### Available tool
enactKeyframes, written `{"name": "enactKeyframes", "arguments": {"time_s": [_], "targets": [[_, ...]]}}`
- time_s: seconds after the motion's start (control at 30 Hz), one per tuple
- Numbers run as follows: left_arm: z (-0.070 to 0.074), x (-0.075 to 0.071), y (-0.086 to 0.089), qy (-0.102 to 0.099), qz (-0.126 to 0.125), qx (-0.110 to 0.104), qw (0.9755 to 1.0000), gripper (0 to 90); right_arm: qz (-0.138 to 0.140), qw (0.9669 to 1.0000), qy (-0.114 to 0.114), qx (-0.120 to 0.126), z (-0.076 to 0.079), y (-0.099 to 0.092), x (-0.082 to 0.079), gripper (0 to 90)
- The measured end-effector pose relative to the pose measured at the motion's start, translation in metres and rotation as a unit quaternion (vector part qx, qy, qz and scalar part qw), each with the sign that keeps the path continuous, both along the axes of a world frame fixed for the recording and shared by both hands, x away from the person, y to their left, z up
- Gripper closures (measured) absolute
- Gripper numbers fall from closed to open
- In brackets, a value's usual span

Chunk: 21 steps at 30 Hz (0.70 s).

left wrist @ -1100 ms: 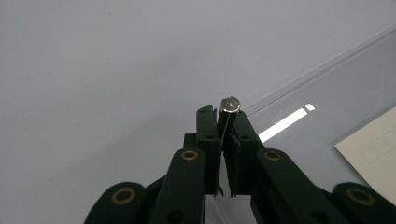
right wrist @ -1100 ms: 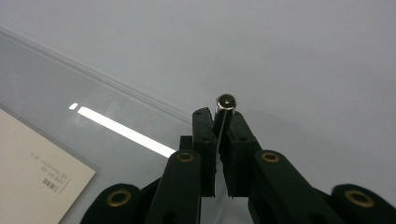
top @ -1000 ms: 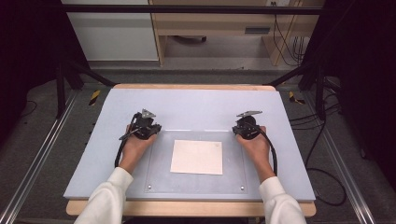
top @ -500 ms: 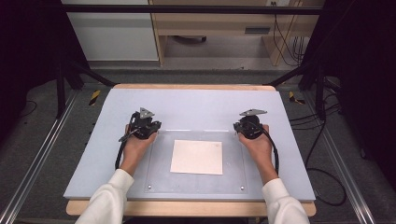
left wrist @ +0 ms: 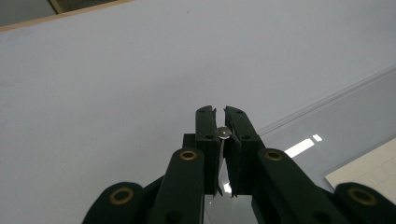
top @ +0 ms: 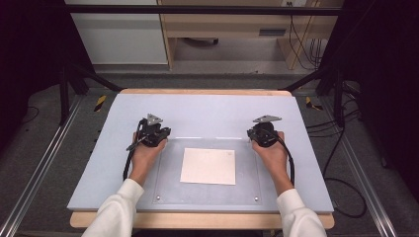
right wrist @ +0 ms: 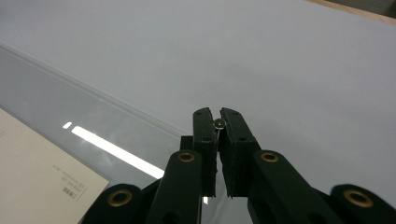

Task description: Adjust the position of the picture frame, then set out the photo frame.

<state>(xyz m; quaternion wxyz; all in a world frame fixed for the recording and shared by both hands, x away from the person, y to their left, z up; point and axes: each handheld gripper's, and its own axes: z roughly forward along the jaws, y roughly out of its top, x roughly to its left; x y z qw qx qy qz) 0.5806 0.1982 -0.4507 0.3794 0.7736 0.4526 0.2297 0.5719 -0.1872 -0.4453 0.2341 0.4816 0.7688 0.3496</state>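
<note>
Both grippers are sitting idle, nothing started yet as far as I can judge. Left gripper (top: 157,129) jaws are closed, black and matte, gripping nothing; right gripper (top: 263,129) same, empty. The white paper sheet (top: 208,166), flat and rectangular with faint print, is lying between them, slightly nearer the person, untouched, on a glossy clear plastic plate (top: 168,187). Under that, a smooth pale blue mat (top: 207,111) is covering the table.
</note>
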Motion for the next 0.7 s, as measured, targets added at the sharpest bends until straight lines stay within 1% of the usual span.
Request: {"name": "enactKeyframes", "arguments": {"time_s": [0.1,0.17,0.23,0.3,0.33,0.4,0.43,0.47,0.5,0.6,0.63,0.67,0.7], "targets": [[0.003,0.003,-0.001,0.013,-0.003,0.007,0.9999,84.0,0.002,1.0,0.005,-0.002,0.001,0.0,0.001,85.5],[0.005,0.006,0.0,0.027,-0.008,0.01,0.9995,84.1,0.003,0.9999,0.01,-0.002,0.002,0.0,0.002,85.5],[0.007,0.007,0.0,0.034,-0.013,0.016,0.9992,84.2,0.004,0.9998,0.02,0.002,0.003,-0.001,0.004,85.5],[0.008,0.009,0.0,0.041,-0.017,0.015,0.9989,84.2,0.006,0.9998,0.021,0.003,0.003,-0.002,0.005,85.5],[0.008,0.01,0.0,0.042,-0.018,0.016,0.9988,84.3,0.006,0.9996,0.026,0.003,0.004,-0.002,0.006,85.4],[0.009,0.011,0.0,0.05,-0.019,0.019,0.9984,84.3,0.009,0.9994,0.034,0.0,0.006,-0.002,0.008,85.4],[0.009,0.011,0.0,0.05,-0.019,0.019,0.9984,84.3,0.008,0.9992,0.039,0.0,0.006,-0.002,0.009,85.4],[0.01,0.012,0.0,0.053,-0.02,0.021,0.9982,84.3,0.008,0.9992,0.039,0.0,0.006,-0.002,0.009,85.4],[0.011,0.013,0.0,0.059,-0.021,0.022,0.9978,84.3,0.011,0.9987,0.049,-0.006,0.008,-0.001,0.012,85.3],[0.012,0.016,0.0,0.068,-0.022,0.027,0.997,84.3,0.012,0.9982,0.059,-0.007,0.01,-0.001,0.014,85.2],[0.013,0.017,-0.001,0.072,-0.022,0.028,0.9968,84.3,0.014,0.9981,0.06,-0.005,0.01,-0.002,0.014,85.1],[0.014,0.018,-0.001,0.076,-0.023,0.028,0.9964,84.3,0.014,0.9977,0.066,0.003,0.01,-0.003,0.016,85.1],[0.014,0.019,0.0,0.079,-0.023,0.028,0.9962,84.3,0.014,0.9977,0.066,0.003,0.01,-0.003,0.016,85.1]]}}
